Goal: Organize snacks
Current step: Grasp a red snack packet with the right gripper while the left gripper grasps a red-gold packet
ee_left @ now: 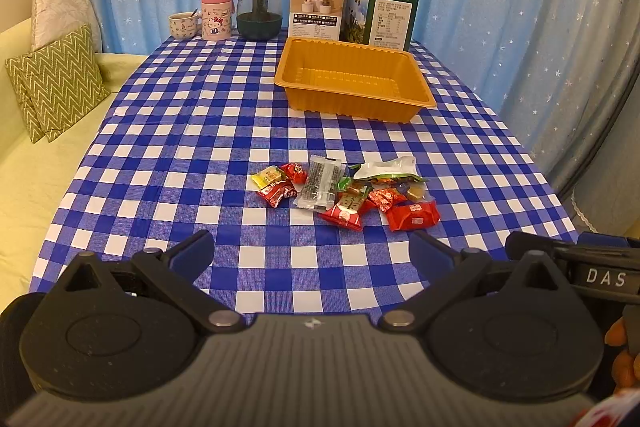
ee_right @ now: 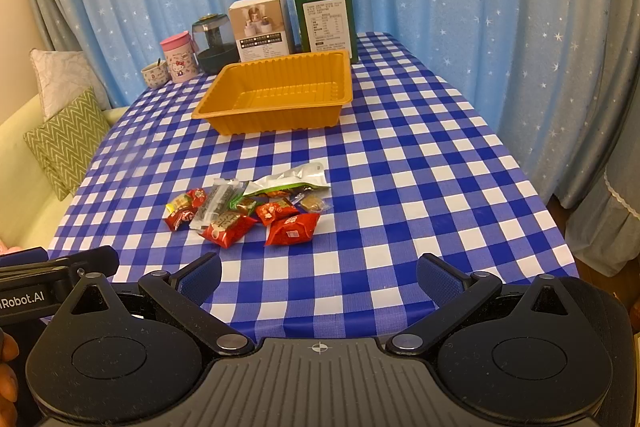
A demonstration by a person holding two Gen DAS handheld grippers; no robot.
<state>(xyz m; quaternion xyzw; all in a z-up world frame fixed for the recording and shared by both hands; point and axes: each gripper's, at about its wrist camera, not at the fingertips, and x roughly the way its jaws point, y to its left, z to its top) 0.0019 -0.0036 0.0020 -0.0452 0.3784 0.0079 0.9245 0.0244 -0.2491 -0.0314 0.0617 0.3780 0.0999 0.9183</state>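
Observation:
A pile of wrapped snacks (ee_left: 344,189) lies mid-table: several red packets, a clear dark-filled packet (ee_left: 320,183), a white and green pouch (ee_left: 386,169). The same pile (ee_right: 248,209) shows in the right wrist view. An empty orange tray (ee_left: 352,79) sits behind it, also seen in the right wrist view (ee_right: 276,91). My left gripper (ee_left: 312,251) is open and empty, short of the pile. My right gripper (ee_right: 318,275) is open and empty, short of the pile and right of it. The right gripper's body (ee_left: 572,263) shows at the left view's right edge.
The table has a blue checked cloth (ee_left: 200,147). At its back stand a small cup (ee_left: 184,25), a pink Hello Kitty cup (ee_left: 216,15), a dark jar (ee_left: 260,11), a white box (ee_left: 318,7) and a green box (ee_left: 380,13). A sofa with cushions (ee_left: 56,83) is left.

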